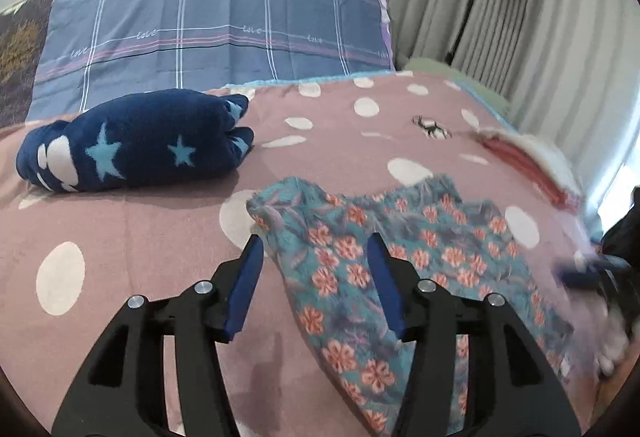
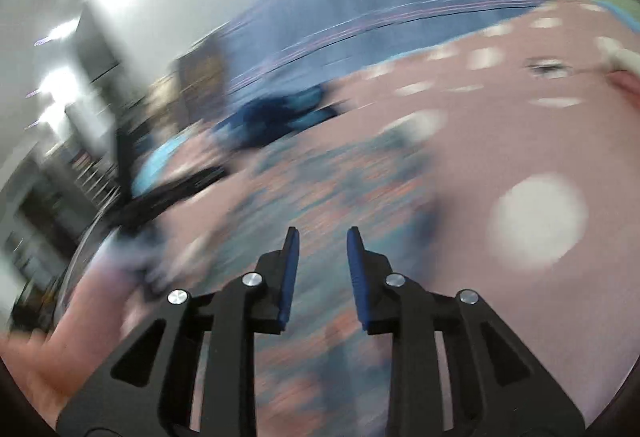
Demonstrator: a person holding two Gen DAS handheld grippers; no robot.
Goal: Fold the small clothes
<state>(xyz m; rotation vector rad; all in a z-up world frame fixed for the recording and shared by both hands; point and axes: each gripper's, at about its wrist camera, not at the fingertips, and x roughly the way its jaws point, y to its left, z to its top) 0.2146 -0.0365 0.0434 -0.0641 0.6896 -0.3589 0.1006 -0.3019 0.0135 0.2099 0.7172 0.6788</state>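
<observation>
The left gripper point(image 1: 316, 243) has its jaws standing wide, with nothing pinched between the blue pads. A fold of the floral garment point(image 1: 372, 261) lies on the bed under and between them, its teal cloth with orange-pink flowers running beneath the right-hand jaw and spreading off to the right; the pads do not press on it. To the left of the jaws the pink bedspread with white dots point(image 1: 120, 237) lies bare. Further ahead and to the left sits a rolled dark blue blanket with pale stars point(image 1: 136, 141), and behind it a blue checked pillow point(image 1: 216, 21) leans at the head of the bed. Ahead to the right lies a folded red and white cloth point(image 1: 532, 165), with grey curtains point(image 1: 500, 17) beyond.

The right gripper point(image 2: 322, 233) shows its jaws narrowly apart and empty. The right wrist view is heavily blurred, but the floral garment point(image 2: 320, 197) spreads on the bedspread point(image 2: 500, 141) just ahead of and beneath the jaws. The left gripper point(image 2: 172, 193) appears as a dark smear to their left.
</observation>
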